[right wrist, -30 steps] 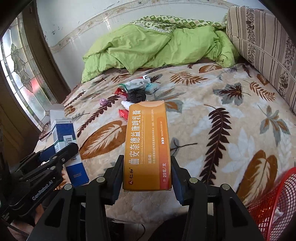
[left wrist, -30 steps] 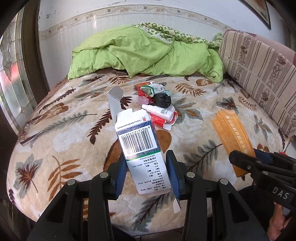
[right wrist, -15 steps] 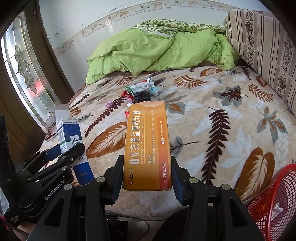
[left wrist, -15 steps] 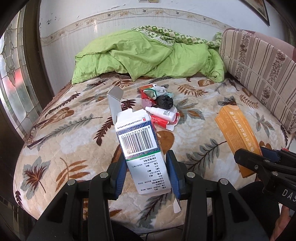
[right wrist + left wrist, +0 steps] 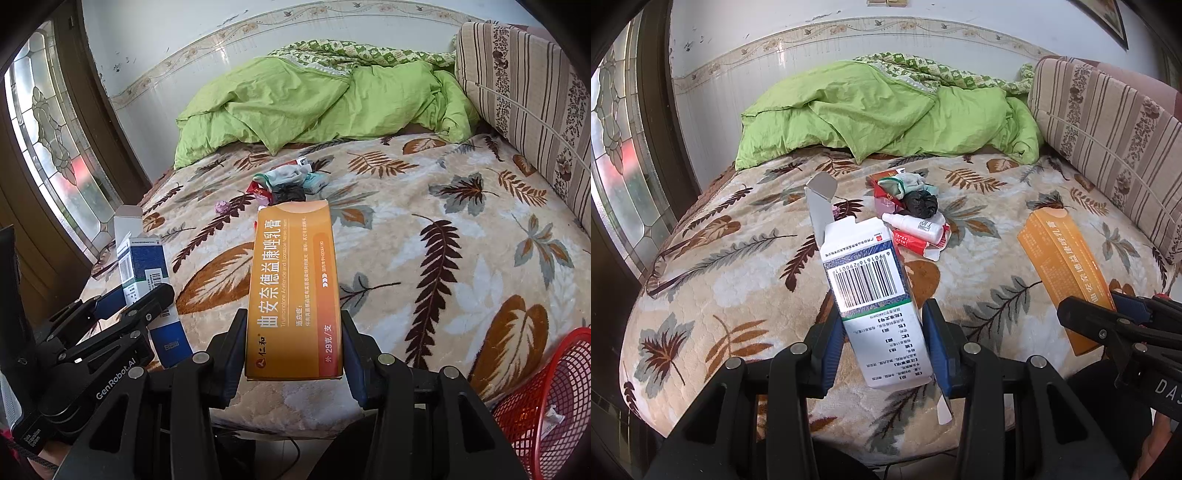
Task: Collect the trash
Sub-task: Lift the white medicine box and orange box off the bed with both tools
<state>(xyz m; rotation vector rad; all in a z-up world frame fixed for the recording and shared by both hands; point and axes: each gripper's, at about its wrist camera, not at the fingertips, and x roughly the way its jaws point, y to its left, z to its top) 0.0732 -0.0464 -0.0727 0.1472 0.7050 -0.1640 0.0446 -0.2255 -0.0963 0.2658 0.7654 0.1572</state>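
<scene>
Left wrist view: the left gripper (image 5: 884, 341) has its fingers (image 5: 831, 339) clamped on a white box (image 5: 871, 291), flap open, held above the bed (image 5: 701, 266). More trash (image 5: 912, 214) lies mid-bed.

Right wrist view: the right gripper (image 5: 293, 349) has its fingers (image 5: 351, 354) pressed on an orange box (image 5: 293, 288), above the bed edge. A red basket (image 5: 554, 398) stands low at the right.

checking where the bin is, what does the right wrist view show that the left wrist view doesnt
Only the right wrist view: the red mesh basket beside the bed, and a small pink ball.
Only the left wrist view: a white dropper bottle in the litter pile.
Both: the left gripper shut on the white and blue carton, the right gripper shut on the orange box, and the green quilt.
</scene>
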